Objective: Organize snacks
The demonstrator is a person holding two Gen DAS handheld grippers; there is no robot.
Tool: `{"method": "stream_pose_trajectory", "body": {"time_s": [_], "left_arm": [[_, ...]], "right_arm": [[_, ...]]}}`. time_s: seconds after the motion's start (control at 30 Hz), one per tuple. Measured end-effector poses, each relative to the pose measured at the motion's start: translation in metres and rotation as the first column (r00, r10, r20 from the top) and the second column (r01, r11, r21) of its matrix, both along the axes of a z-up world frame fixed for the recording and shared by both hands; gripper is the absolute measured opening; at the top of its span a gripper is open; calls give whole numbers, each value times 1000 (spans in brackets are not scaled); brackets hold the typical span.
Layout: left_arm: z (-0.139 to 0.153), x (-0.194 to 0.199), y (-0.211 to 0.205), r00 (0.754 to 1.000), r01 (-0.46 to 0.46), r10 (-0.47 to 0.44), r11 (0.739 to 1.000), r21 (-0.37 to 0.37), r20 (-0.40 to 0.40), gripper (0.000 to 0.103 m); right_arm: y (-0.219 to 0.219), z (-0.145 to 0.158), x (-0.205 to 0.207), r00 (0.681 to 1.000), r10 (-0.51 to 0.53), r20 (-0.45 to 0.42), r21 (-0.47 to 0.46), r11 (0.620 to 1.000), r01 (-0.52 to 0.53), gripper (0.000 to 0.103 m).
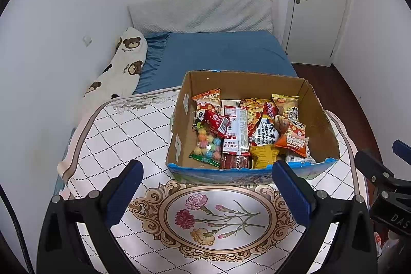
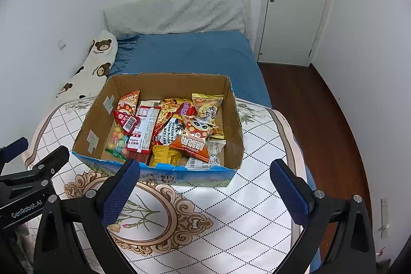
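Observation:
An open cardboard box (image 1: 318, 120) (image 2: 235, 120) sits on a quilted flowered pad (image 1: 123, 135) (image 2: 257, 197). It holds several snack packets: an orange triangular bag (image 1: 292, 139) (image 2: 192, 143), a colourful candy ball pack (image 1: 208, 145) (image 2: 118, 140), a red and white packet (image 1: 236, 130) (image 2: 143, 130) and a yellow bag (image 1: 262, 156) (image 2: 164, 156). My left gripper (image 1: 206, 173) is open and empty, just in front of the box. My right gripper (image 2: 205, 172) is open and empty, also just before the box's front wall.
The pad lies on a bed with a blue sheet (image 1: 221, 53) (image 2: 195, 55). A bear-print pillow (image 1: 120, 63) (image 2: 90, 68) lies along the left wall. A white door (image 1: 318, 4) (image 2: 295, 4) and dark wood floor (image 2: 321, 120) are to the right.

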State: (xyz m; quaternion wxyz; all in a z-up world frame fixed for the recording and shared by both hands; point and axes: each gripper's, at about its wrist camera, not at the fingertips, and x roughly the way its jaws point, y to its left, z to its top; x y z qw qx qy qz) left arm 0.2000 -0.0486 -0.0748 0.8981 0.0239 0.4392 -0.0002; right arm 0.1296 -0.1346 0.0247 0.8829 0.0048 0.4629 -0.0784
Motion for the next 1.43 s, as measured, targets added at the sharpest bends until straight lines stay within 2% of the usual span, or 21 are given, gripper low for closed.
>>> {"method": "stream_pose_trajectory", "body": {"time_s": [0.47, 1.43], "left_arm": [[8, -5, -5, 1000, 9, -9, 1000, -5, 10, 103], [6, -6, -7, 1000, 18, -18, 1000, -8, 1, 103]], "right_arm": [[0, 1, -2, 1000, -10, -7, -1, 1000, 10, 103], [-4, 3, -4, 1000, -22, -2, 4, 1000, 22, 103]]}}
